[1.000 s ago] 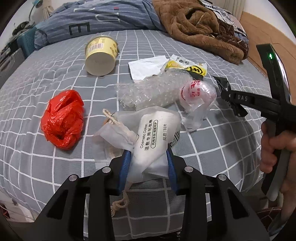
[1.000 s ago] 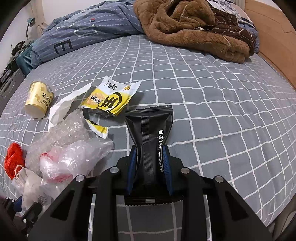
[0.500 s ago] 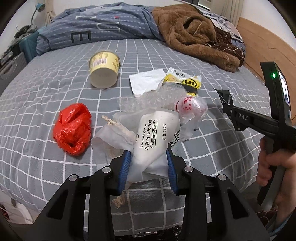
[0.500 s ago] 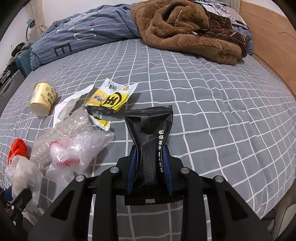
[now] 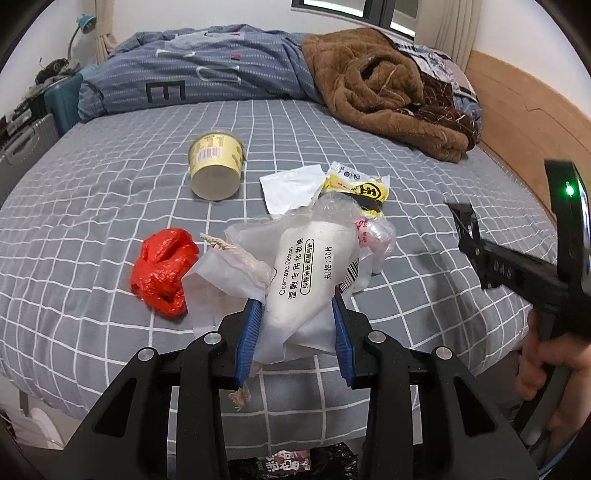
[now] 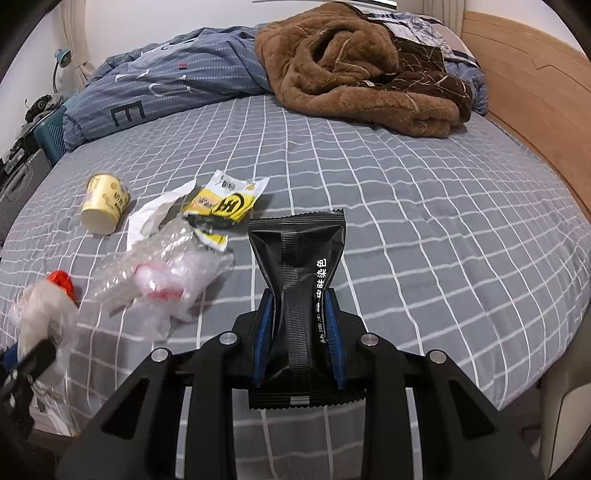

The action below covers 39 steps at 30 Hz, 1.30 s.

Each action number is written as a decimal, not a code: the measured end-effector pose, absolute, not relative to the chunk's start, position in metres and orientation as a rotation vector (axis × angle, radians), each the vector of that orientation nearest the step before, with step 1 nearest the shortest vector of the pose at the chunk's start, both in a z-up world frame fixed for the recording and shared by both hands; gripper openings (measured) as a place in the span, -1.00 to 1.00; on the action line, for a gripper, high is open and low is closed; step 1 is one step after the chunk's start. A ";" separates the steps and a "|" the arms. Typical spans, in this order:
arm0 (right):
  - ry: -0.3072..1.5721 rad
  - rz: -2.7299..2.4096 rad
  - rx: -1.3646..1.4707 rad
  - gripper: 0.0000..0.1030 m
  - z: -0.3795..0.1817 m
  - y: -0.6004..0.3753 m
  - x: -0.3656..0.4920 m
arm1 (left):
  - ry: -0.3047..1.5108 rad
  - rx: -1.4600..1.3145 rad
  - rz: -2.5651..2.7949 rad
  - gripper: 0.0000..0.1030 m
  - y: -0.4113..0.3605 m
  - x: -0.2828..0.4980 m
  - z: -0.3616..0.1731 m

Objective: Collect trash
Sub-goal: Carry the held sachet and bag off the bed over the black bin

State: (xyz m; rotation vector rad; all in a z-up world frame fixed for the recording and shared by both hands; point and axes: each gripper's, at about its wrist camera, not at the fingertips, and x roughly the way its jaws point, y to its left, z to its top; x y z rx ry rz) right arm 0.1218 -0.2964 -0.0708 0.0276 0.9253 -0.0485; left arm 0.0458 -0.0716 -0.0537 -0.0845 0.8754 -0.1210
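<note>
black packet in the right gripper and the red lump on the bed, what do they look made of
Black packet: looks like matte plastic film or foil laminate, with a ribbed back seam and serrated end, pinched in where the pads squeeze it.
Red lump: probably a thin glossy plastic bag, crumpled into sharp shiny creases.

I'm working in a home bedroom. I see a bed (image 6: 424, 206) with a grey checked sheet, a rumpled blue duvet (image 6: 166, 85), a brown fleece blanket (image 6: 351, 74), a wooden headboard (image 6: 524, 85) and a curtained window (image 5: 369, 7).
</note>
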 end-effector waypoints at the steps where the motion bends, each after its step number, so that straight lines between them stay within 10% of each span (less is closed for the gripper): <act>1: 0.923 -0.048 0.026 -0.49 -0.070 -0.296 0.119 | 0.874 -0.085 -0.120 -0.31 -0.070 0.044 -0.052; 39: 0.871 0.085 0.033 -0.49 -0.046 -0.250 -0.036 | 0.811 -0.138 -0.119 -0.31 -0.038 -0.060 -0.024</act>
